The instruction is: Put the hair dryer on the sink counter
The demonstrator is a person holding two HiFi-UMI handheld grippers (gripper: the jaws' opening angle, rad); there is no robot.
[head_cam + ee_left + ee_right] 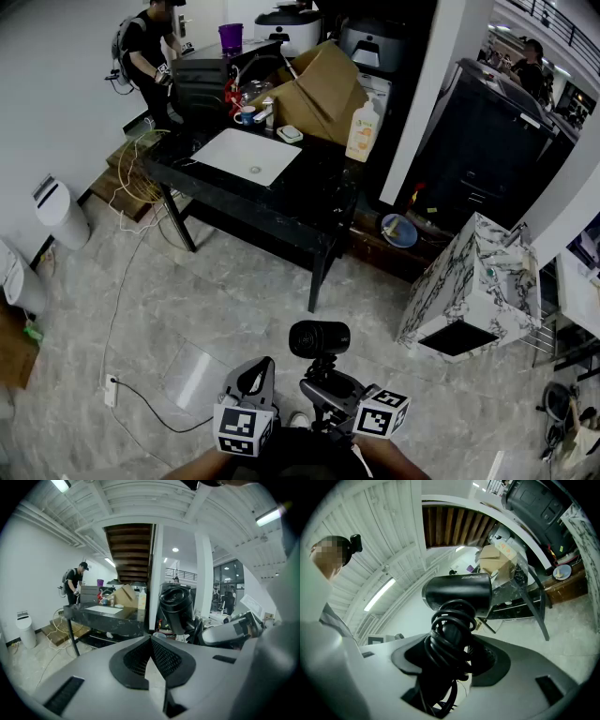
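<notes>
While the right gripper (451, 654) is clenched on the cord-wrapped handle of the black hair dryer (319, 338), the dryer is held low in the centre of the head view. Just left of it, the left gripper (151, 639) has its 2 jaws pressed together, empty. The dark sink counter (314, 202) stands well apart, upper left of centre.

Grey marble floor (234, 309), white wall (66, 84)

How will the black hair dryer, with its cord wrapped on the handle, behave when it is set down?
Likely top-heavy: the hair dryer has a wide barrel above a narrower handle, so it may tip over. Its wound cord looks floppy and might uncoil.
</notes>
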